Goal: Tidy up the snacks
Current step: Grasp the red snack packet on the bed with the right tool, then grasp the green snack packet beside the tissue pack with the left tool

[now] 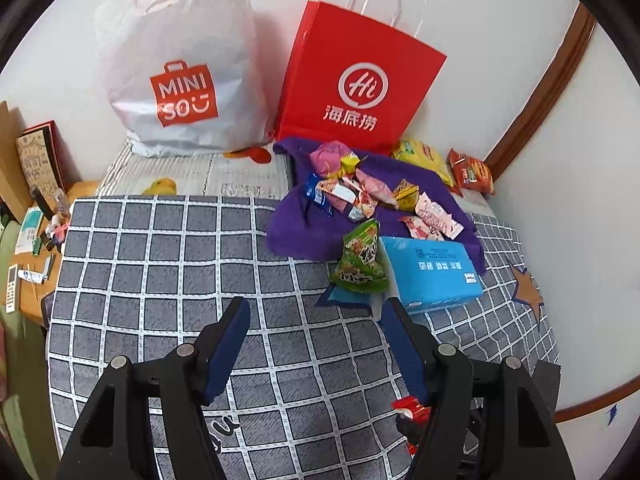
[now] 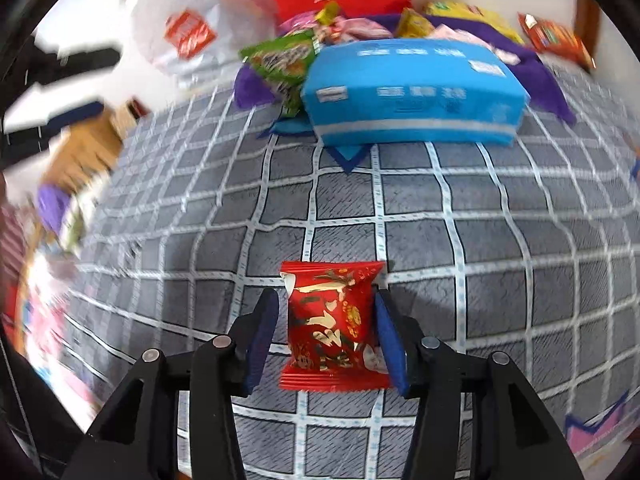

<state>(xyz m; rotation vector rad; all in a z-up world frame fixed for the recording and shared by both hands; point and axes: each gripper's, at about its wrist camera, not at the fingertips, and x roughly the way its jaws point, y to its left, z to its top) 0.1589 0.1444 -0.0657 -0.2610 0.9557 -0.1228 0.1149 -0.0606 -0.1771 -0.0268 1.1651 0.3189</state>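
Right view only: a red packet (image 2: 335, 326) lies flat on the checked blanket (image 2: 500, 280), between the fingers of the right gripper (image 2: 326, 340); much of this view's left side is blurred.
Left view only: the whole bed top, with a white bag (image 1: 180, 64) and a red bag (image 1: 360, 76) standing against the wall, and a cluttered side table (image 1: 36, 248) at the left edge.
Right jaws: spread to either side of the packet; the right finger is at the packet's edge, the left one stands slightly apart, and I cannot tell whether either presses it.
Left gripper (image 1: 316, 344): hovers over bare blanket (image 1: 160, 264), pointing toward the bags; jaws wide apart, holding nothing.
Snack pile: small wrapped snacks (image 1: 360, 194) lie heaped on a purple cloth (image 1: 288, 224) in front of the red bag.
Green packet (image 1: 360, 260): at the cloth's near edge, leaning against a blue pack (image 1: 432, 270).
Far corner: a yellow packet (image 1: 420, 156) and a red-orange packet (image 1: 472, 172) sit by the wall.
Bags: their contents are hidden.
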